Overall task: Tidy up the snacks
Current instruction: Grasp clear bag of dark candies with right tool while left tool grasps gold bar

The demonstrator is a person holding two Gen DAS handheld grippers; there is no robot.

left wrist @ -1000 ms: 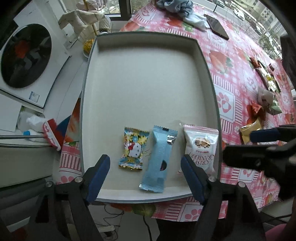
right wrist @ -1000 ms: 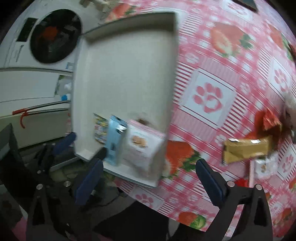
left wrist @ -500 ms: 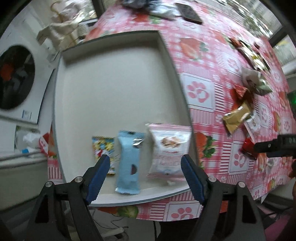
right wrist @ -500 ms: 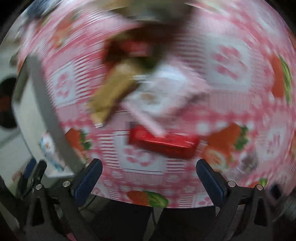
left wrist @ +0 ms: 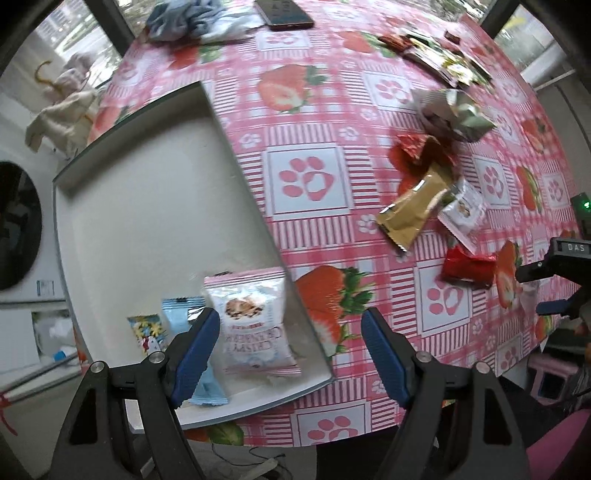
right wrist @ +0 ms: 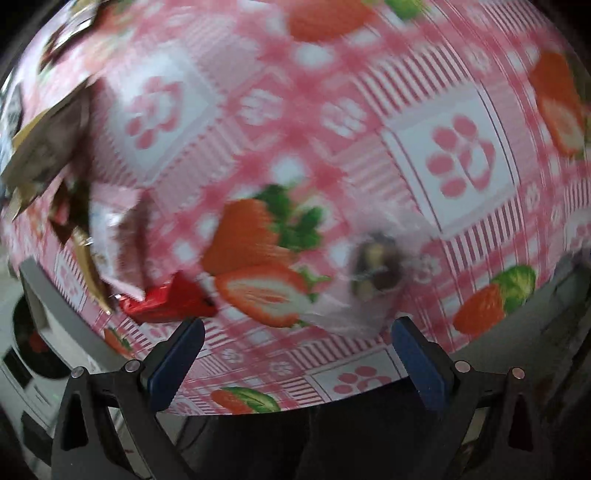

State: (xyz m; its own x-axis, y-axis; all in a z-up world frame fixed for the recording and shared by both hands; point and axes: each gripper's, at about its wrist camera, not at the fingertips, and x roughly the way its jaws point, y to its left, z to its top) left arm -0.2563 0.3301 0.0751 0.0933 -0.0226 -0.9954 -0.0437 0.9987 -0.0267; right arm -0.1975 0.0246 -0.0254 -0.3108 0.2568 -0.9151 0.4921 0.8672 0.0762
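A white tray (left wrist: 147,206) sits on the left of the strawberry tablecloth. It holds a pink cranberry pack (left wrist: 255,325), a light blue bar (left wrist: 199,354) and a small colourful candy (left wrist: 146,334). My left gripper (left wrist: 290,354) is open above the tray's near right corner. Loose snacks lie to the right: a gold pack (left wrist: 413,210), a white pack (left wrist: 463,210), a red pack (left wrist: 467,266). My right gripper (right wrist: 295,358) is open over the table's near edge; the red pack (right wrist: 166,302) and a clear-wrapped snack (right wrist: 376,269) lie just ahead, blurred.
More snack packs (left wrist: 439,62) lie at the far right, with a crumpled silver wrapper (left wrist: 454,114) nearer. A phone (left wrist: 284,13) and bunched cloth (left wrist: 184,16) lie at the far edge. A washing machine (left wrist: 14,225) stands left of the table.
Both grippers have swung to the right. The left view went from centred on the tray to its right corner. The right gripper moved from the tray to the loose snacks.
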